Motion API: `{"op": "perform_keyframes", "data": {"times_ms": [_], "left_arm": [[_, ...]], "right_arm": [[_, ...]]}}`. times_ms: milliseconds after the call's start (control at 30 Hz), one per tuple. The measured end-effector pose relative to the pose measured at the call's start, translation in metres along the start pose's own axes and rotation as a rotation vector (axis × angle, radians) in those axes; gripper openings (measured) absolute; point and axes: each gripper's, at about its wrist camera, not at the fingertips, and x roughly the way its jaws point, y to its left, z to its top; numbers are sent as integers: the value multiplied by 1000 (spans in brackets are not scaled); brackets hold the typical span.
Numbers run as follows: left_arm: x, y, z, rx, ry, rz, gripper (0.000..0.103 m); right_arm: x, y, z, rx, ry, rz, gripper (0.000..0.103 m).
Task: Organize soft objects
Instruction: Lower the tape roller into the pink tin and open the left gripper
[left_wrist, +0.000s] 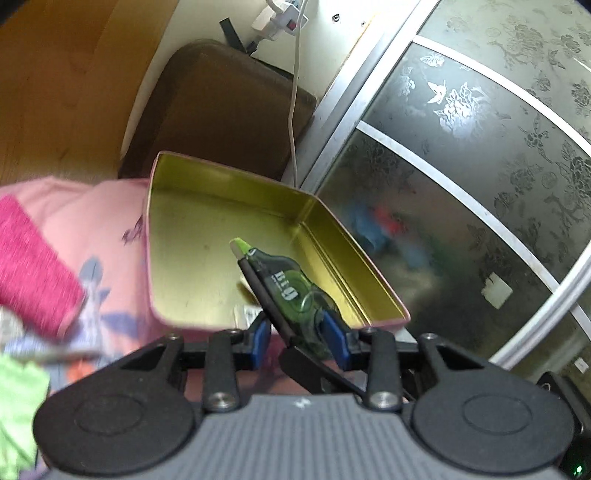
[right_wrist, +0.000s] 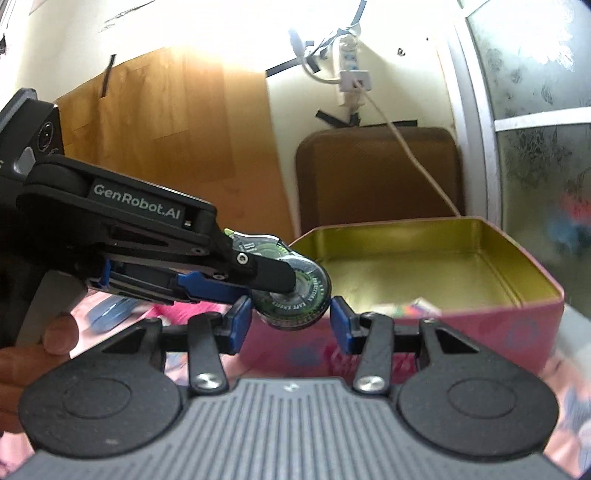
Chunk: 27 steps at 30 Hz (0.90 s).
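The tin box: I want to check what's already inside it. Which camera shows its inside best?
The left wrist view: it looks down into the tin box, showing most of the gold floor, though the correction tape hides part. The right wrist view sees the box lower, mostly its pink wall, with blurred small items at the bottom.

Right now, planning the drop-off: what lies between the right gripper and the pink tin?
In the right wrist view, the green correction tape, clamped by the left gripper, hangs directly ahead of the right gripper, in front of the pink tin.
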Motion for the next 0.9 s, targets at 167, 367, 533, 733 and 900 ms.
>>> {"op": "perform_keyframes", "data": {"times_ms": [167,367,533,733,900], "left_arm": [[24,4,15,2,4,24,32],[43,18,19,-22,21,54,33],[46,23,16,-16,36,83,36],[-14,27,15,4,-73,88,36],[-88,68,-4,-45,-197,215,40]], "right_arm": [[27,-8,6,-15,-1,-28,50],[44,-8,6,-29,35,-43,50],[45,-5,4,-18,52,-50,52],[22,12,13,-45,-3,-35,52],[8,46,13,-79,-12,65,52]]}}
